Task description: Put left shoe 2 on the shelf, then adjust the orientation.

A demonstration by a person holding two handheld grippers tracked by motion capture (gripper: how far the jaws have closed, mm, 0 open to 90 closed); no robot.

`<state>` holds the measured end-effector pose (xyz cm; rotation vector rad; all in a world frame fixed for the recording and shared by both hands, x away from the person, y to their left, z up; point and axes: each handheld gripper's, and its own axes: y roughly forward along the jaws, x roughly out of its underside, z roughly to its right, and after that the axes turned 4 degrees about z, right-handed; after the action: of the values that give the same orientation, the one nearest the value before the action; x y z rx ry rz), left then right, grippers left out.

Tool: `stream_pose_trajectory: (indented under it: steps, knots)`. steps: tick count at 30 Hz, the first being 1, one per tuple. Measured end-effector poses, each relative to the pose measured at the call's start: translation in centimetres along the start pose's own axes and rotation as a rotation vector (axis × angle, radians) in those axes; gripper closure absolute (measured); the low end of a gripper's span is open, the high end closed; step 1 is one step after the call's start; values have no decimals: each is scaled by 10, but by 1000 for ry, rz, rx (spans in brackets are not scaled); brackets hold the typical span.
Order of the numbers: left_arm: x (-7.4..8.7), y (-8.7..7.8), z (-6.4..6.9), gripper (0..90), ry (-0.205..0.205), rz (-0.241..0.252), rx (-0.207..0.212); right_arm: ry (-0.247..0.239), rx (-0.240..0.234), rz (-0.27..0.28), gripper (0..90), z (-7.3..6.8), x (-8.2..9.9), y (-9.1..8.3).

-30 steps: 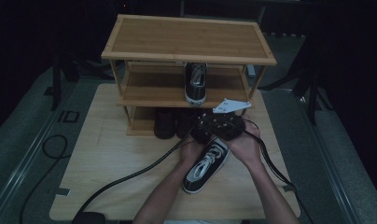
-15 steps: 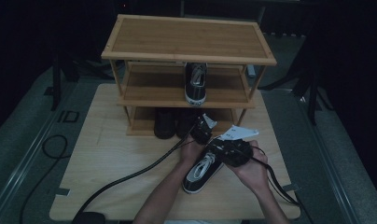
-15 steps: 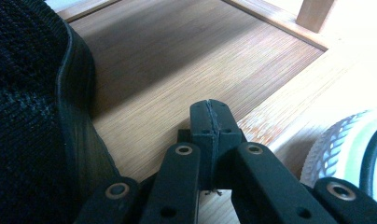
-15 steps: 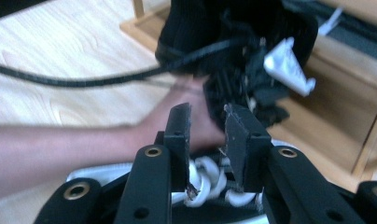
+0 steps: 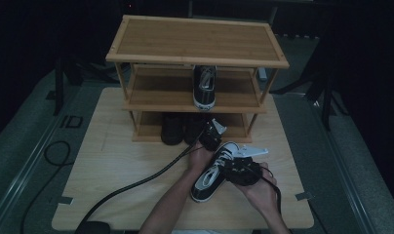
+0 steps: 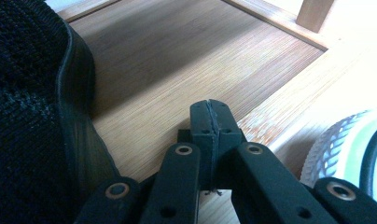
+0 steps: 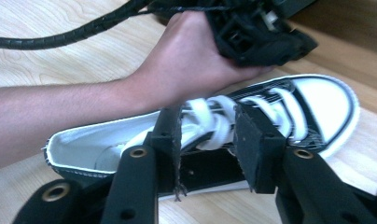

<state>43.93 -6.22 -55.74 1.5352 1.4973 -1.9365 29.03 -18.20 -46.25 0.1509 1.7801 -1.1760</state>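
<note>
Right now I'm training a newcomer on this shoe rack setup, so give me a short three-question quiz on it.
1. True or false: the left gripper has its jaws shut.
2. Which shelf of the rack holds the lone sneaker: A top, B middle, C bottom?
3. What lies beneath the right gripper?

Key: 1 true. 2 B. 3 The laced black-and-white sneaker on the table, at its laces; the jaws stand apart.

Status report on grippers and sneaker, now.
Left gripper shut, empty. Right gripper jaws just opening over sneaker laces. Left hand close alongside.
</note>
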Motion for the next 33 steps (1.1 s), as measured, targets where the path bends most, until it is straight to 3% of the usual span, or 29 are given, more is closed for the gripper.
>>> stream_pose_trajectory:
  steps: [7,9,13,15,19,24,30,33]
  knots:
    - [0,0,0,900,-2,1,1,16,51,-17,583,-6,1,13]
    - [0,0,0,900,-2,1,2,22,59,-44,583,-6,3,18]
    - [0,0,-1,900,-2,1,3,69,53,-78,604,-3,8,23]
    - [0,0,-1,900,-3,2,4,137,46,-111,641,-1,9,25]
    - [0,0,-1,900,-2,2,4,174,34,-136,729,1,10,25]
    - [0,0,-1,900,-2,2,5,164,58,-147,838,0,10,24]
    - [1,-1,-1,900,-2,3,7,167,90,-153,856,6,10,16]
    - [1,-1,-1,900,-2,3,6,155,131,-147,862,9,12,8]
